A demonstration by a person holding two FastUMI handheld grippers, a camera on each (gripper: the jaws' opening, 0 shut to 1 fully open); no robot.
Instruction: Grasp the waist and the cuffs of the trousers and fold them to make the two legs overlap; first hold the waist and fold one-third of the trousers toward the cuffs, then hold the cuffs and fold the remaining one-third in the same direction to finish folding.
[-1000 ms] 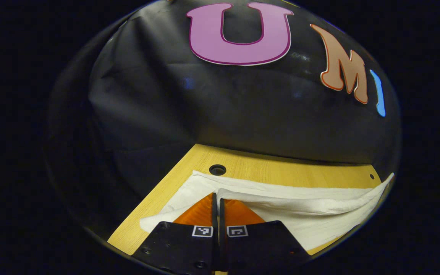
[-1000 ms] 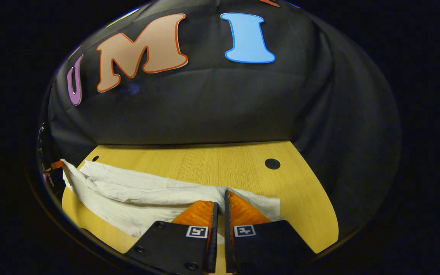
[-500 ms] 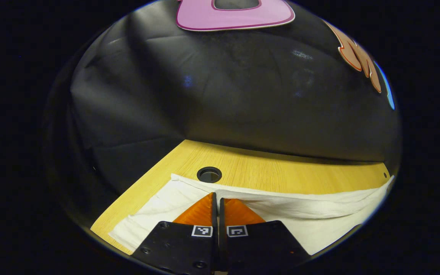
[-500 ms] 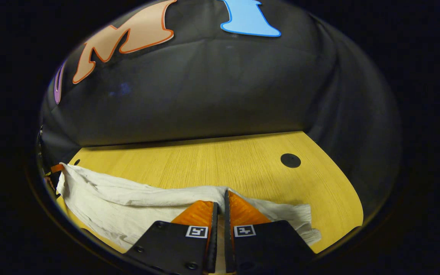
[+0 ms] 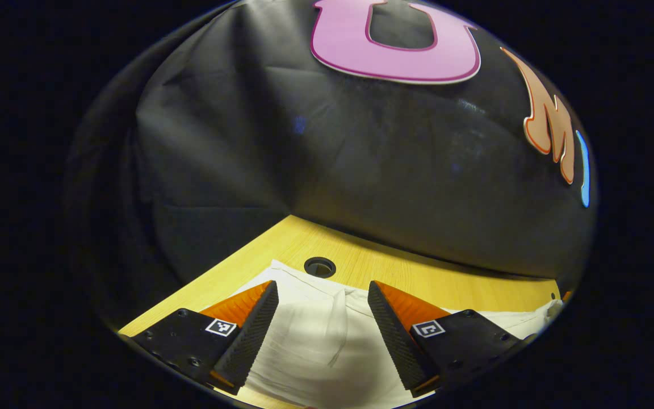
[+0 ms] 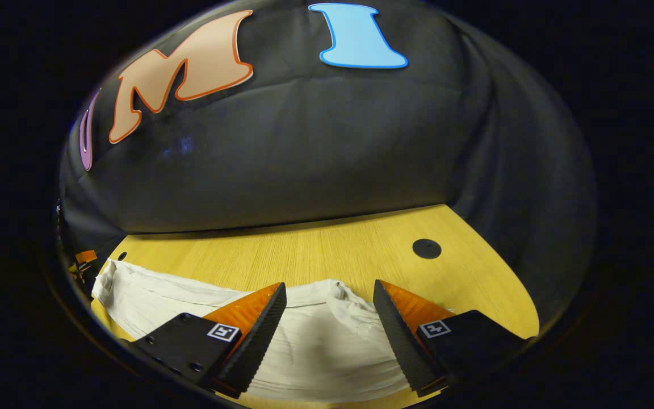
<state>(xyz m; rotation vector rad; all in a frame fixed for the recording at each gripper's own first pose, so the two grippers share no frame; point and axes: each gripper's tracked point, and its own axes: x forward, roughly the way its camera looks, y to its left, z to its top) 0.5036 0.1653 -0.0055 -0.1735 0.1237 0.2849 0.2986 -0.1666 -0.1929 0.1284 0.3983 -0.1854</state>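
while spread wide above white trousers (image 5: 318, 341), left gripper (image 5: 323, 291) grips nothing; cloth cut off at lower edge; right gripper (image 6: 330, 291) likewise agape over trousers (image 6: 315, 341) flat on wooden table (image 6: 327, 250), black cloth behind

The left tool (image 5: 322, 289) has its two fingers spread wide at the bottom of the frame; the right tool (image 6: 330, 291) likewise.

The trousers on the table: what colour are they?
White, plain; the trousers show best in the right gripper view.
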